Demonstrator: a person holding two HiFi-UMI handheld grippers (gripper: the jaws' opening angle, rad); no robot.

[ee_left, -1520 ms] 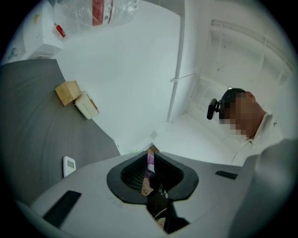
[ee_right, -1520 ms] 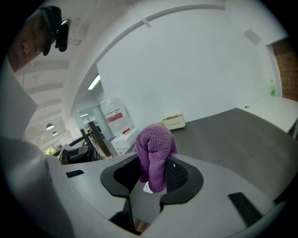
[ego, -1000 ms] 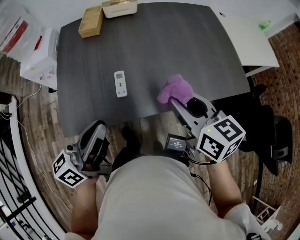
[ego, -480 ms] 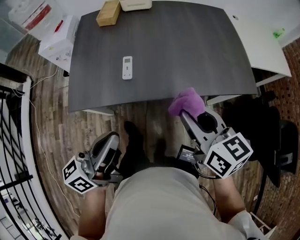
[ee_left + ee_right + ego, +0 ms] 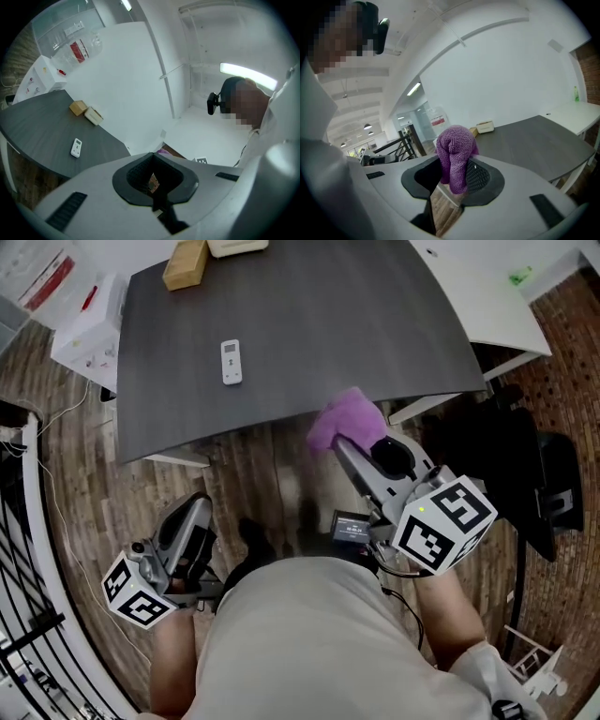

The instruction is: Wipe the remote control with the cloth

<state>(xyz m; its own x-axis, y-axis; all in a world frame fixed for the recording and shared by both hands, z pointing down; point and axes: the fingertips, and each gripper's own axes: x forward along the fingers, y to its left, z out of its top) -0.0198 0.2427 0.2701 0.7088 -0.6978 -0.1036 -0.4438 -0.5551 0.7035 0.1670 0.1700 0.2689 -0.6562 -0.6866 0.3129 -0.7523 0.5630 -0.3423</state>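
Note:
A small white remote control (image 5: 231, 362) lies flat on the dark grey table (image 5: 328, 324), left of its middle; it also shows in the left gripper view as the remote (image 5: 76, 147). My right gripper (image 5: 343, 441) is shut on a bunched purple cloth (image 5: 345, 420), held in the air at the table's front edge, well right of the remote. In the right gripper view the cloth (image 5: 454, 150) bulges up from between the jaws. My left gripper (image 5: 194, 507) hangs over the wooden floor short of the table, shut with nothing in it (image 5: 152, 185).
A tan block (image 5: 185, 263) and a white box (image 5: 236, 247) sit at the table's far edge. A white table (image 5: 487, 306) adjoins on the right, with a black chair (image 5: 525, 484) below it. A white box (image 5: 89, 329) and a black railing (image 5: 23, 615) stand at the left.
Both grippers have drawn back from the table. The cloth, over the tabletop a second ago, now hangs at its front edge. The remote has not moved on the table.

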